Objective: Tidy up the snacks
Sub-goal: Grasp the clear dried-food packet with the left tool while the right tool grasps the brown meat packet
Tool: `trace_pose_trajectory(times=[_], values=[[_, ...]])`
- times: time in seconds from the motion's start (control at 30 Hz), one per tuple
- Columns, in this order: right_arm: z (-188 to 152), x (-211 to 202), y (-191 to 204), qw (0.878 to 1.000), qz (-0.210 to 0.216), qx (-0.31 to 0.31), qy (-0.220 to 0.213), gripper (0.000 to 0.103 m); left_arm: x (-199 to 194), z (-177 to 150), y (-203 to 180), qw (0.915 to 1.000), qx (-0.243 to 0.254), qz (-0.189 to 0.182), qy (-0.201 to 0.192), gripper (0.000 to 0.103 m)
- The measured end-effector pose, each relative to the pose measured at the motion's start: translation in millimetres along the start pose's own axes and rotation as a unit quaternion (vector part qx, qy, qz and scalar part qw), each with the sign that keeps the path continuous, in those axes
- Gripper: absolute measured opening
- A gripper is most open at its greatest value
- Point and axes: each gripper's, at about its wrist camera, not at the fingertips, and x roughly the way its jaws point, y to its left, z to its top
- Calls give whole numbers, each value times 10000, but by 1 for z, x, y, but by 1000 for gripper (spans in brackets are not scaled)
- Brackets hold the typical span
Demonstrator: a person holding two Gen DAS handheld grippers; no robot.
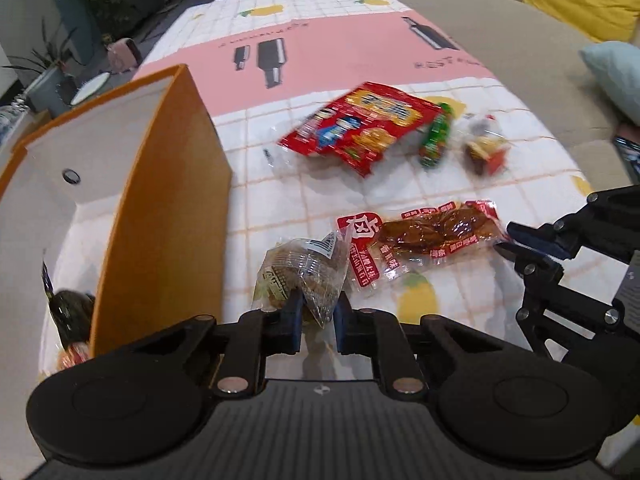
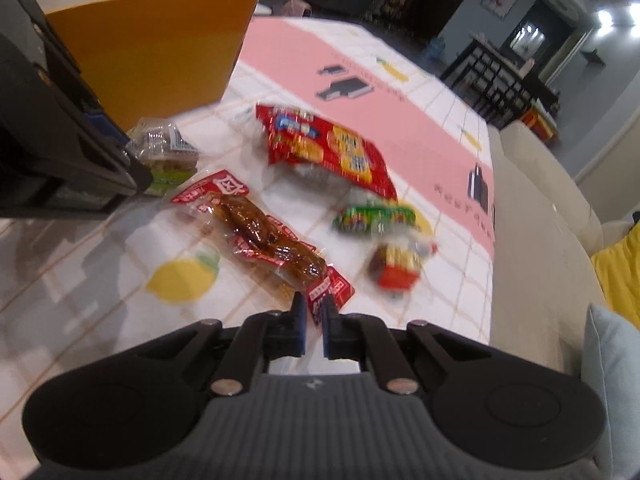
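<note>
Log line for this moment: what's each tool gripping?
left tool: shut on clear-wrapped snack | right tool: shut on red meat packet | orange box: beside

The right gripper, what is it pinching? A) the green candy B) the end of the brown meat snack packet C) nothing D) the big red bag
B: in the right wrist view the right gripper has its jaws closed on the red end of the brown meat snack packet, while the big red bag and the green candy lie apart on the table.
</note>
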Motion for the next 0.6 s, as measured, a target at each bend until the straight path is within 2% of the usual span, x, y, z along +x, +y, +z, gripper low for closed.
trace_pose_trajectory(times=[0.3,0.47,0.53,0.57,0.6], values=[[-33,-40,5,9963,219,211,802,3,-28,-29,-14,9966,180,-796,98,16],[-42,-57,12,9950,382,139,915,8,-35,-40,-15,9953,253,-927,152,16],[-43,-59,14,9947,531,124,874,10,-36,-41,-12,9945,188,-1016,174,20],[-43,-61,14,9945,655,146,804,14,-39,-41,-10,9942,147,-1058,149,20],[-42,-64,13,9943,774,180,711,26,-42,-42,-9,9940,117,-1085,86,25]])
